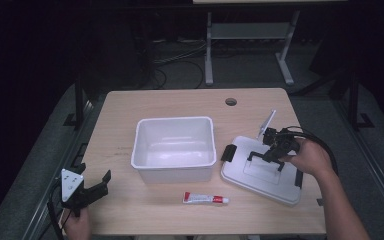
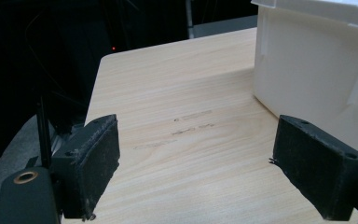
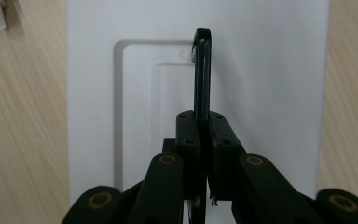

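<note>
1. High view: the white bin (image 1: 174,148) sits open in the middle of the table (image 1: 130,210), and I'll place everything else off it. The lid (image 1: 260,172) lies flat just right of the bin, not on it. The right tongs (image 1: 272,150) are down on the lid's black handle (image 1: 265,156). A small red and white tube (image 1: 205,199) lies just in front of the bin, and the bin looks empty. The left tongs (image 1: 92,187) hang well left of the bin, near the table's front corner.

2. Left gripper view: the left tongs (image 2: 196,158) are spread wide with nothing but bare table between the pads. The bin's wall (image 2: 307,79) is just off to one side, not touching.

3. Right gripper view: the right tongs (image 3: 200,140) are clamped tight on the thin black handle (image 3: 202,70), which stands up on edge over the white lid (image 3: 270,93).

4. My guess on progress: the grip on the lid is done. If the plan is tube in, lid on, then the tube isn't packed yet and the closing is all left to do.
</note>
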`<action>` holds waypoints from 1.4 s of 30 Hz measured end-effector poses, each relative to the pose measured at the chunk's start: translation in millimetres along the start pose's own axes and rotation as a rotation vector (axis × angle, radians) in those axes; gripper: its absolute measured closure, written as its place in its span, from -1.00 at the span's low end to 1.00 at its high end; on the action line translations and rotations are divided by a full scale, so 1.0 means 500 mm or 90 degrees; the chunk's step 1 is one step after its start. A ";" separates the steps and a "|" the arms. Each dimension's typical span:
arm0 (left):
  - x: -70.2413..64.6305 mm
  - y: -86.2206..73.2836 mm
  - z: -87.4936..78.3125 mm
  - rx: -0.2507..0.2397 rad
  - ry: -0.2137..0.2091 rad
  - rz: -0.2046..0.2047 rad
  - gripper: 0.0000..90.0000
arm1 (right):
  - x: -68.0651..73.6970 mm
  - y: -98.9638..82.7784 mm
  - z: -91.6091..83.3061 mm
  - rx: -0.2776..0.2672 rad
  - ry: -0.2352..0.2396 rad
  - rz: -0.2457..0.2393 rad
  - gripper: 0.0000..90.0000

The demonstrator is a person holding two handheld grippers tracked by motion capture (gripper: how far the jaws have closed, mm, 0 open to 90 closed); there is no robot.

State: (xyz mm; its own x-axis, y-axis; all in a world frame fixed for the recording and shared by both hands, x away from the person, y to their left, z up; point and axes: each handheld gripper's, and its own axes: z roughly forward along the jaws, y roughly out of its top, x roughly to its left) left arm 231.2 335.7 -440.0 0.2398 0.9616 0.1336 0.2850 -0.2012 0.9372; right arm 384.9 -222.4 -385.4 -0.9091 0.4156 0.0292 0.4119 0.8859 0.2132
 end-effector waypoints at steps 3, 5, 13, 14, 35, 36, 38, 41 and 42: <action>0.003 -0.001 -0.001 -0.001 0.001 -0.005 -0.69 | 0.000 -0.002 0.002 -0.008 0.002 0.003 0.87; 0.003 -0.001 -0.002 -0.003 0.001 -0.006 -0.69 | 0.001 -0.002 0.002 -0.009 0.001 0.004 0.87; 0.000 0.000 -0.001 -0.003 0.001 -0.004 -0.69 | 0.005 -0.007 0.001 -0.008 0.005 0.013 0.86; 0.000 0.000 -0.001 -0.002 0.001 -0.004 -0.69 | 0.005 -0.007 0.001 -0.008 0.005 0.013 0.86; -0.003 0.000 -0.001 -0.002 -0.002 -0.001 -0.69 | 0.060 -0.023 -0.034 -0.070 -0.001 0.017 0.24; -0.003 0.000 -0.001 -0.001 -0.003 -0.001 -0.69 | 0.071 -0.022 -0.036 -0.071 -0.005 0.012 0.20; -0.004 0.000 -0.002 -0.001 -0.003 -0.001 -0.69 | 0.074 -0.022 -0.037 -0.073 -0.007 0.007 0.19; -0.005 0.000 -0.002 -0.002 -0.002 0.000 -0.69 | 0.089 -0.020 -0.038 -0.079 -0.010 0.003 0.17; -0.006 0.001 -0.002 -0.001 -0.002 0.000 -0.69 | 0.102 -0.018 -0.037 -0.080 -0.017 -0.006 0.15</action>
State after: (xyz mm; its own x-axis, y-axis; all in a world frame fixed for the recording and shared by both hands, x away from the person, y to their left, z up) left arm 229.8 333.1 -439.9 0.2427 0.9609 0.1333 0.2827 -0.2015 0.9378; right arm 333.8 -212.9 -367.8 -0.9099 0.4147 0.0006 0.3910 0.8575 0.3345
